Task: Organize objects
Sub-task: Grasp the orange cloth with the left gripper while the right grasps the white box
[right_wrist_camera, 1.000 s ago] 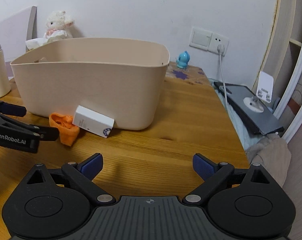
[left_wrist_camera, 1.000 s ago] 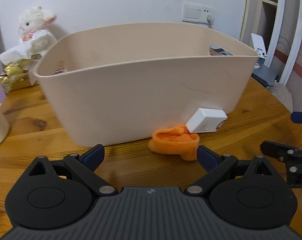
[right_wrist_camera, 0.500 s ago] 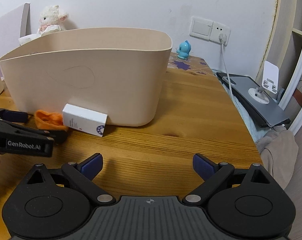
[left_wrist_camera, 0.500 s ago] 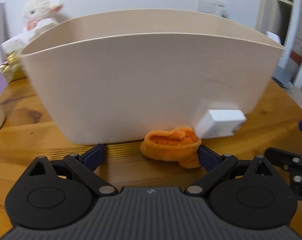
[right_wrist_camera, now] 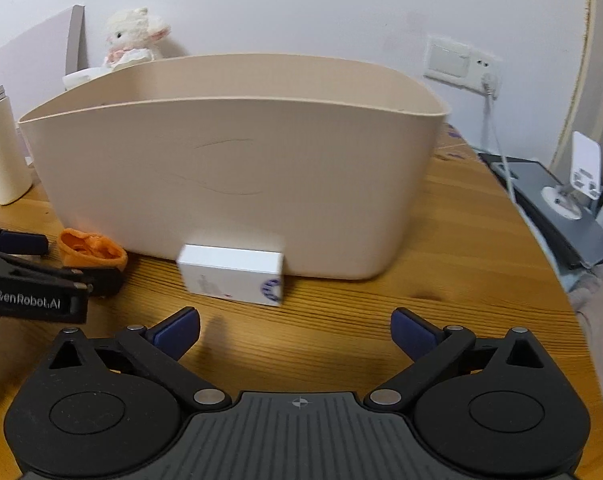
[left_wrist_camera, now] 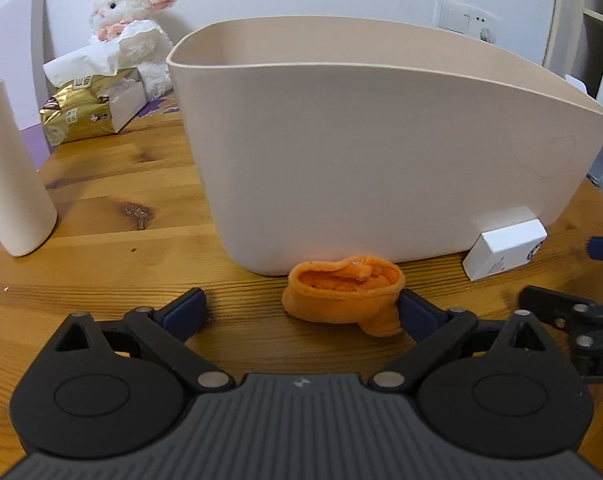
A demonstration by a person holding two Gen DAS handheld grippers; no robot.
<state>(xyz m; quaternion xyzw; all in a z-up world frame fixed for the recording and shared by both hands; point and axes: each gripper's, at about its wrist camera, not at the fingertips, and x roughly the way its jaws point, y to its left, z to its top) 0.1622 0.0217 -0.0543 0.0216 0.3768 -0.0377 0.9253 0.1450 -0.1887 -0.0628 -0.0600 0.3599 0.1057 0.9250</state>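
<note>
Closing off-centre risks left gripper (left_wrist_camera: 299, 306), wide open, empty, shoving orange sock (left_wrist_camera: 343, 294) against tub (left_wrist_camera: 381, 152); right gripper (right_wrist_camera: 295, 330) gapes empty too.

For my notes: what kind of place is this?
Probably a room in a home: a wooden table holds a plush lamb and a beige bin, with a wall switch behind.

White box (right_wrist_camera: 231, 274) against beige tub (right_wrist_camera: 237, 168), orange sock (right_wrist_camera: 91, 249) left, right hand-held gripper (right_wrist_camera: 295, 330) spread wide

Matt plastic bin (left_wrist_camera: 381, 152), knotty varnished wood table (left_wrist_camera: 113, 208)
</note>
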